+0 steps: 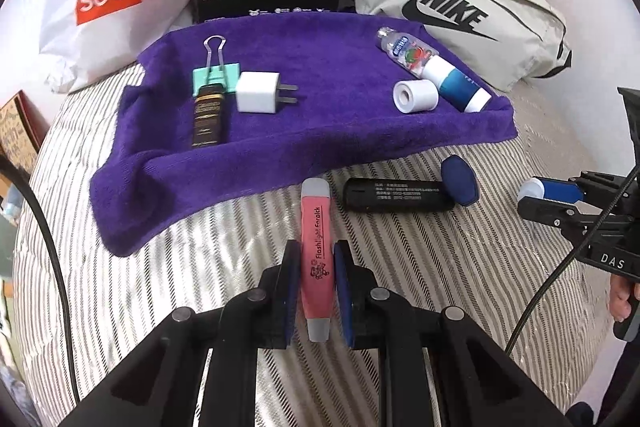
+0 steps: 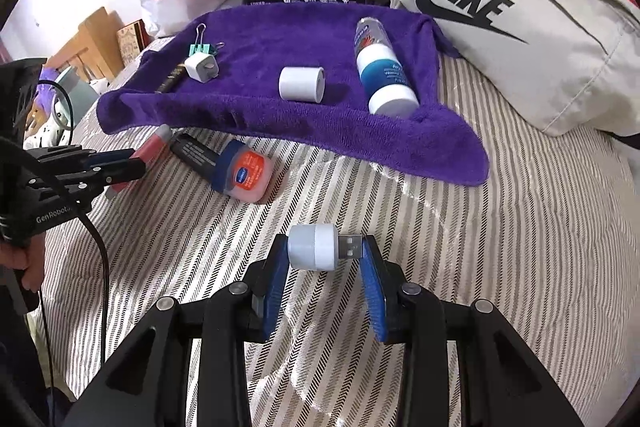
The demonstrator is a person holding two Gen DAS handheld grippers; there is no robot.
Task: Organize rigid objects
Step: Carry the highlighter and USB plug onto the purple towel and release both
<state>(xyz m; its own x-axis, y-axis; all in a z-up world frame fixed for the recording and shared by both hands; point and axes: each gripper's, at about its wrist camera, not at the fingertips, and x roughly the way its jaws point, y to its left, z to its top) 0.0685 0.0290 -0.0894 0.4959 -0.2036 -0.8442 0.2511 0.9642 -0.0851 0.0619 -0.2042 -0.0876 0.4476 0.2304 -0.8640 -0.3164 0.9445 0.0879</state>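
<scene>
With five items already lying on the purple towel (image 1: 280, 131) at upper centre, a pink flashlight (image 1: 317, 259) is being gripped by the left hand-held gripper (image 1: 316, 269) and a USB plug light (image 2: 320, 247) by the right hand-held gripper (image 2: 325, 259), low in frame, while a black tube (image 1: 396, 195) and Vaseline jar (image 2: 246, 173) are being left on the striped bed (image 1: 460, 287).

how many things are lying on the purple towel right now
6: binder clip, dark tube and charger plug on its left side; white cap, blue-white bottle and clear bottle on its right.

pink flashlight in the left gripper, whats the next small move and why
Probably lift the pink flashlight and carry it forward onto the purple towel. The left gripper is already shut on it, and the towel holds the other sorted items, with bare space at its middle.
</scene>
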